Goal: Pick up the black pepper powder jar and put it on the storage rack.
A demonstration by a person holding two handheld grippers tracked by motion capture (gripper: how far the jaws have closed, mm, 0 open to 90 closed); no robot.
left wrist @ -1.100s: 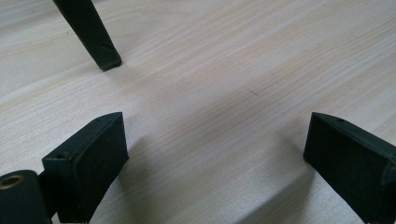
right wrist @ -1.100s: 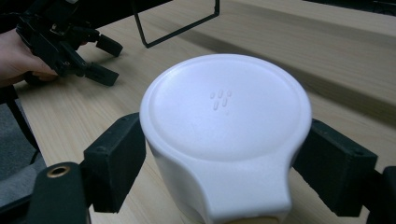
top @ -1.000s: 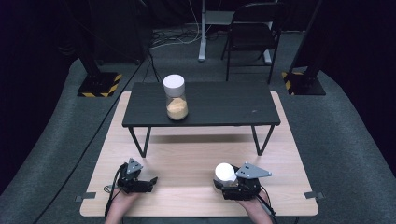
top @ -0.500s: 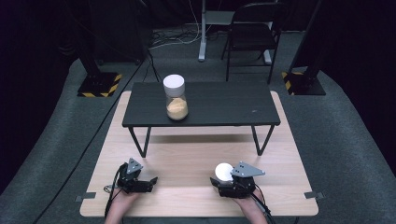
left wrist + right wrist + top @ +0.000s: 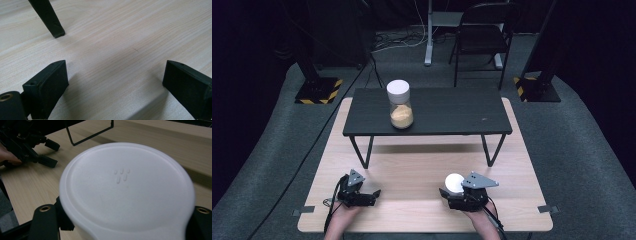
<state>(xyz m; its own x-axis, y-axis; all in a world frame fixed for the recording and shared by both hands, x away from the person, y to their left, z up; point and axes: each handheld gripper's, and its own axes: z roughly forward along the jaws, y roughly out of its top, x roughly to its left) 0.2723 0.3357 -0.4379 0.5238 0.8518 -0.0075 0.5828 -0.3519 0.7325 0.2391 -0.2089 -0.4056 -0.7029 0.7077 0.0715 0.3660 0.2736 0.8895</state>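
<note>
My right gripper point(image 5: 452, 190) is at the front right of the wooden table point(image 5: 412, 170), shut on a white round cap point(image 5: 454, 182). Its jaws have just been closing on that cap. In the right gripper view the cap point(image 5: 125, 190) is close and large, with small embossed dots on top and the black jaws at both lower corners. My left gripper point(image 5: 373, 196) rests at the front left, jaws open on bare wood point(image 5: 115, 82). A glass jar point(image 5: 401, 105) with a white lid and orange contents stands on the low black table point(image 5: 462, 115).
The black table's thin metal legs point(image 5: 362, 150) stand on the wooden table ahead of both grippers; one leg foot point(image 5: 56, 31) is near the left gripper. A folding chair point(image 5: 482, 40) and stand bases sit on the grey carpet beyond.
The right gripper has shifted slightly left around the white cap, which stays in place between its jaws. The left gripper has not moved.
</note>
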